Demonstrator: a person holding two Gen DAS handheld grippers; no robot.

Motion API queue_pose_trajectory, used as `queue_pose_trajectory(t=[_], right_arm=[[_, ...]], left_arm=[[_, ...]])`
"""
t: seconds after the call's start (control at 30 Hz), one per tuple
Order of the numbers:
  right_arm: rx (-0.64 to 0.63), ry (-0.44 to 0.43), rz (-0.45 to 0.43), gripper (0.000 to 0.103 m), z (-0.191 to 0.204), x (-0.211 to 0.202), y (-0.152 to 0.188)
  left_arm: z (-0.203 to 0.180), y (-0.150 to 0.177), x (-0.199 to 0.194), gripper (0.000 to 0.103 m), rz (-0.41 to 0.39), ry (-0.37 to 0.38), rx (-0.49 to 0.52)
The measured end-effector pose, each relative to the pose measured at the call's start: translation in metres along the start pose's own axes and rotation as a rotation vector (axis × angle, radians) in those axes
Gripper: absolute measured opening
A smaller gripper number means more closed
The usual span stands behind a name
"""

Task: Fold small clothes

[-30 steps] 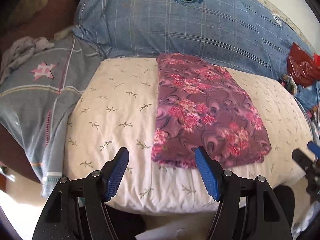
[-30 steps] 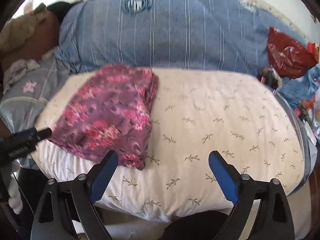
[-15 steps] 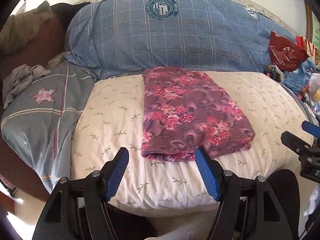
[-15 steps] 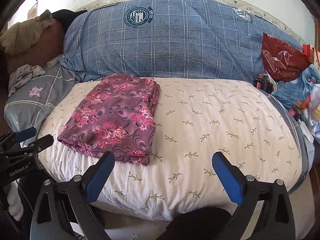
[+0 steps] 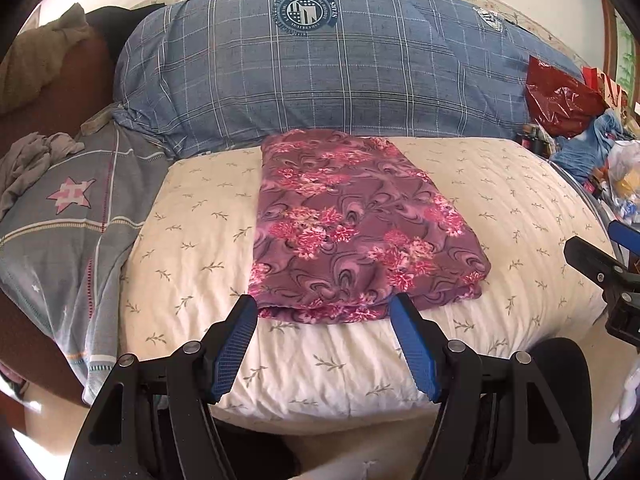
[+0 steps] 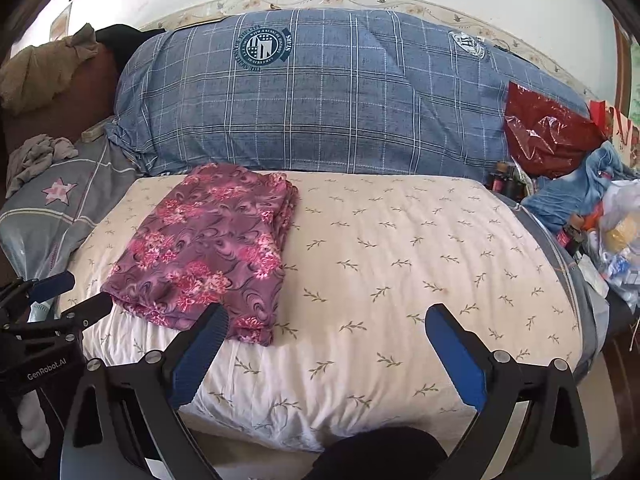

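1. My left gripper (image 5: 322,316) hangs with its jaws apart and nothing between them, just short of the folded cloth's (image 5: 352,220) near edge.
2. My right gripper (image 6: 322,328) is spread wide and empty over the bare cream pillow (image 6: 400,272).
3. The cloth lies flat on that pillow, in front of the blue checked pillow (image 6: 340,96).

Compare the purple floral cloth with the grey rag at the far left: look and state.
The floral cloth is folded into a flat, neat rectangle; the grey rag lies crumpled in a heap. The cloth is purple with pink flowers; the rag is plain grey. The cloth sits on the cream leaf-print cushion; the rag rests on the star-print bedding. Neither is held.
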State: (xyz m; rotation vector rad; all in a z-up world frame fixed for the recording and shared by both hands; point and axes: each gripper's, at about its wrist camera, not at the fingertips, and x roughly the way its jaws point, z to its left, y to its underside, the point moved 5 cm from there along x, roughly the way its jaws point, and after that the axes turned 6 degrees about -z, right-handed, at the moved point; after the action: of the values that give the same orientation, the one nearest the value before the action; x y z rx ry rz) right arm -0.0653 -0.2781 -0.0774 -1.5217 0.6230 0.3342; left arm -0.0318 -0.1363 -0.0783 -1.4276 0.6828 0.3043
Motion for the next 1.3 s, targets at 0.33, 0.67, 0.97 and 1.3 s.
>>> queue_pose_trajectory(t=[0.33,0.67,0.97,1.3], right_arm=[[-0.007,0.030,-0.009,0.100,-0.003,-0.002,-0.005],[-0.013,0.054,-0.009,0.100,-0.003,0.003,-0.009],[-0.022,0.037,-0.006,0.100,0.002,0.003,-0.009],[-0.033,0.031,-0.011,0.100,0.003,0.003,-0.010]], left_arm=[[-0.006,-0.001,-0.002,0.069,-0.014,0.009,-0.008],[0.001,-0.004,-0.012,0.069,-0.040,0.002,-0.035],[-0.003,0.000,-0.018,0.069,-0.047,0.017,-0.028],[-0.006,0.001,-0.020,0.069,-0.048,0.018,0.001]])
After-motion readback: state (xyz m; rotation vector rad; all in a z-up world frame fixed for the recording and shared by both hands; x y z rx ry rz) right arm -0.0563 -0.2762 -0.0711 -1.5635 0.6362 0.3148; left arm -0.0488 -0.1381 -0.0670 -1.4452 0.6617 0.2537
